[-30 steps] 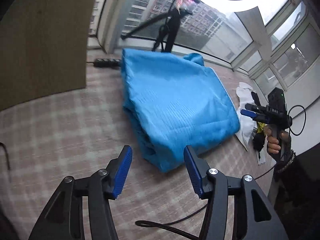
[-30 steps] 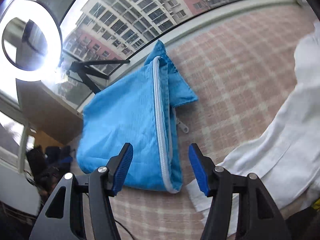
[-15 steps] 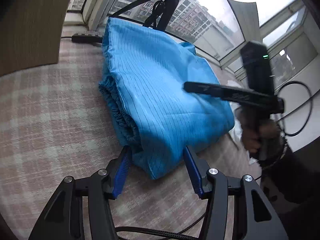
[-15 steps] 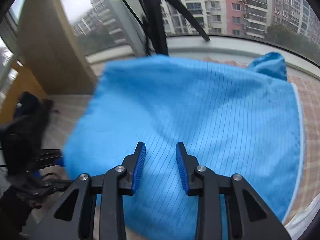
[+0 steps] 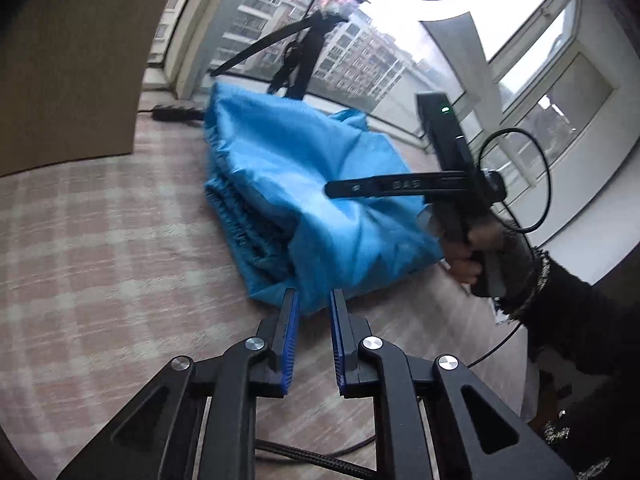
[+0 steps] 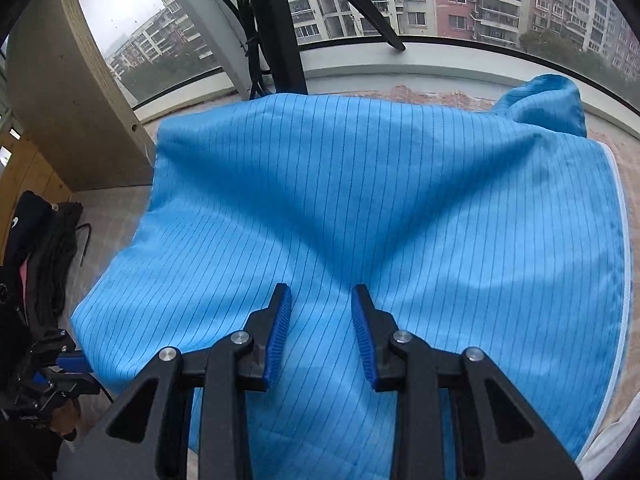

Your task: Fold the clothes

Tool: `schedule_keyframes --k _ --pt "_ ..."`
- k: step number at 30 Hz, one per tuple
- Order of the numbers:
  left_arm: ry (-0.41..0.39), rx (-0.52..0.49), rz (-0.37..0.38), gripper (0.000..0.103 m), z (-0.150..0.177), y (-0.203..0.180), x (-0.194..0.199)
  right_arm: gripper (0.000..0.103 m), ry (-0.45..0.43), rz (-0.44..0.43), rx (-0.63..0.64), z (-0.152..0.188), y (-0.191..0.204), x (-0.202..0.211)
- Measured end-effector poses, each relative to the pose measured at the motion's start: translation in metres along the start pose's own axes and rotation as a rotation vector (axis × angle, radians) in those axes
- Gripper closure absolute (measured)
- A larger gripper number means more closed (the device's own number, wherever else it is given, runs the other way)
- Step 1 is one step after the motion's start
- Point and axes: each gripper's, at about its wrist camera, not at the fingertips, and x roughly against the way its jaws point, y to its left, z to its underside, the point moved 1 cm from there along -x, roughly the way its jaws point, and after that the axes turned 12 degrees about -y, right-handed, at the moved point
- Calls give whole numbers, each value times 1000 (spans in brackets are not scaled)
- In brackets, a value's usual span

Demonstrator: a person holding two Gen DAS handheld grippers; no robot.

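Step in hand, as judged: taking hold of the blue garment (image 5: 304,184) for another fold; it lies part-folded on the checked cloth (image 5: 100,248), in front of the window sill (image 6: 440,68), the landmark used below.

Left gripper (image 5: 313,300): your jaws are closing, narrow, with the garment's corner farthest from the sill between the pads; pads look to be just meeting the fabric, grip not yet sure.

Right gripper (image 6: 320,300): half-narrow, tips down on the flat top panel of the garment, mid-way out from the sill; cloth puckers toward the tips, but I cannot tell whether a fold is pinched.

Next move, as judged: finish the left pinch; confirm the right has cloth; lift both together and carry the near edge toward the sill; keep the layers aligned.

Containers: none in view; a white garment (image 6: 612,448) lies beside the blue one, away from the sill.
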Motion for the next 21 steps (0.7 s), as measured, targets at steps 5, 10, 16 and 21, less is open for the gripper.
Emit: schedule_keyframes --k 5,10,16,21 --pt "-46 54 -35 75 -30 3 12 64 -100 -61 -82 -4 -12 47" --pt "-102 -31 -15 62 -62 -29 -5 60 -189 -127 -225 -1 -46 83" --pt "73 -105 -184 64 -55 -12 -82 60 -98 -29 -241 17 -80 55" --pt "19 -150 -232 58 -62 -11 -62 56 -178 -10 -321 31 -116 89"
